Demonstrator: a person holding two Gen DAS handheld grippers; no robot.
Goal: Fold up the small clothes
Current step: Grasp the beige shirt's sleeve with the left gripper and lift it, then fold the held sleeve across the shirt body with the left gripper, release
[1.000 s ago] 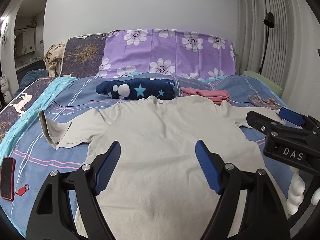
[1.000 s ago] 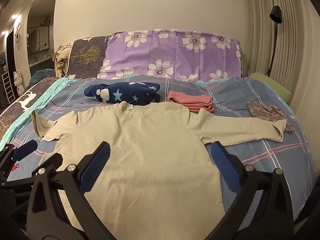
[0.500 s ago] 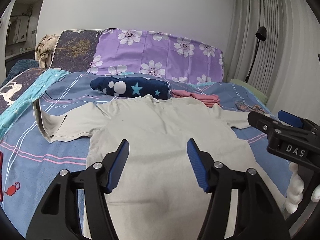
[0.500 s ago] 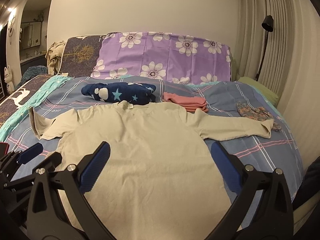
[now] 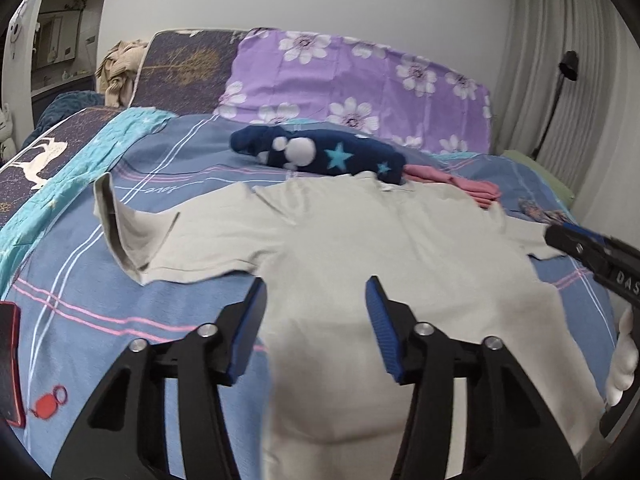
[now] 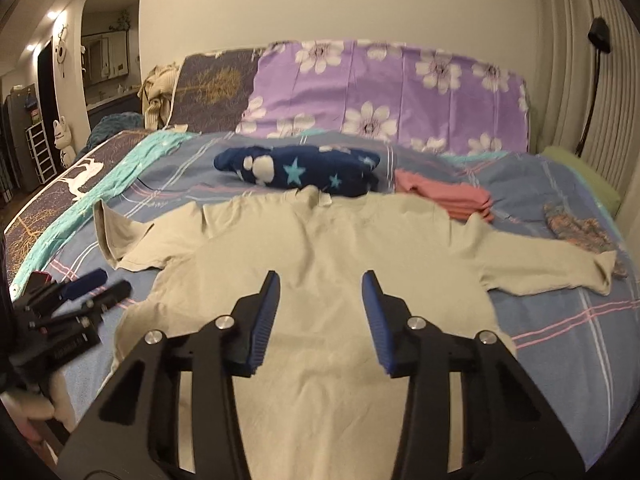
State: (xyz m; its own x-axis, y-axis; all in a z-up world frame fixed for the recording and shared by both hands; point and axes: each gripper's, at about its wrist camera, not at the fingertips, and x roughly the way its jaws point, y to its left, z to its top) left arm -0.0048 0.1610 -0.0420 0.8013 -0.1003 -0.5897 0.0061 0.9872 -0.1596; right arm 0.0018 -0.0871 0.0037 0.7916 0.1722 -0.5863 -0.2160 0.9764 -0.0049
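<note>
We are over the bed [image 6: 560, 320], its blue plaid sheet bearing the beige T-shirt [image 6: 328, 264], which lies spread flat, collar toward the purple floral pillow [image 6: 400, 88], both sleeves out to the sides. Beyond the collar sit a navy star-print bundle [image 6: 304, 170] and a folded pink garment [image 6: 444, 196], seemingly finished pieces; a small patterned item [image 6: 576, 228] lies near the far sleeve tip. What has changed in the last second: both sets of tongs have narrowed from a wide spread to a moderate gap, and the left view has swung toward the left sleeve [image 5: 152, 240], whose cuff stands curled up. We judge the shirt is laid out and the first fold is about to begin, likely at a sleeve or the hem. The left tongs [image 5: 316, 332] hang partly open above the shirt's lower left side, holding nothing; the right tongs [image 6: 322, 320] are likewise partly open and empty over the middle. The hem is cut off beneath the tongs, motion blur softens both views, and the red-edged object [image 5: 8, 364] at the left border is perhaps a phone.
</note>
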